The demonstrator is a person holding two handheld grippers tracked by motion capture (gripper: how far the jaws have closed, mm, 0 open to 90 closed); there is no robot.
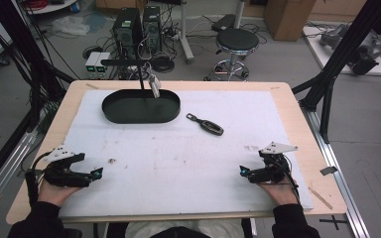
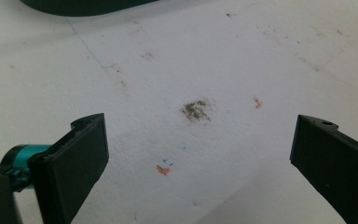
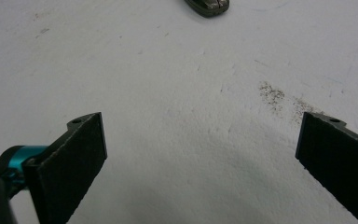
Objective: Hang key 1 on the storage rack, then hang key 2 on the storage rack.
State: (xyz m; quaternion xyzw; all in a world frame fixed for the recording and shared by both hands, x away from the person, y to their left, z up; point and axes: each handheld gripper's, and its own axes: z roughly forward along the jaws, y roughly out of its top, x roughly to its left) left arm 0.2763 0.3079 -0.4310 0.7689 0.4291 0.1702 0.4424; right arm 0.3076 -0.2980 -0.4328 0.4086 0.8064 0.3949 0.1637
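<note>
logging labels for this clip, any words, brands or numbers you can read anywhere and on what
None can be read.
The computer towers on the floor are too small for any brand to show.
The two pale boxes beside them have front panels too blurred to read.
The dark tool on the white mat shows no marking, nor does the black oval tray.

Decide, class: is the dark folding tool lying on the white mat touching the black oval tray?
Apart. The high view shows the folding tool lying right of the tray, with bare white mat between them.
</note>
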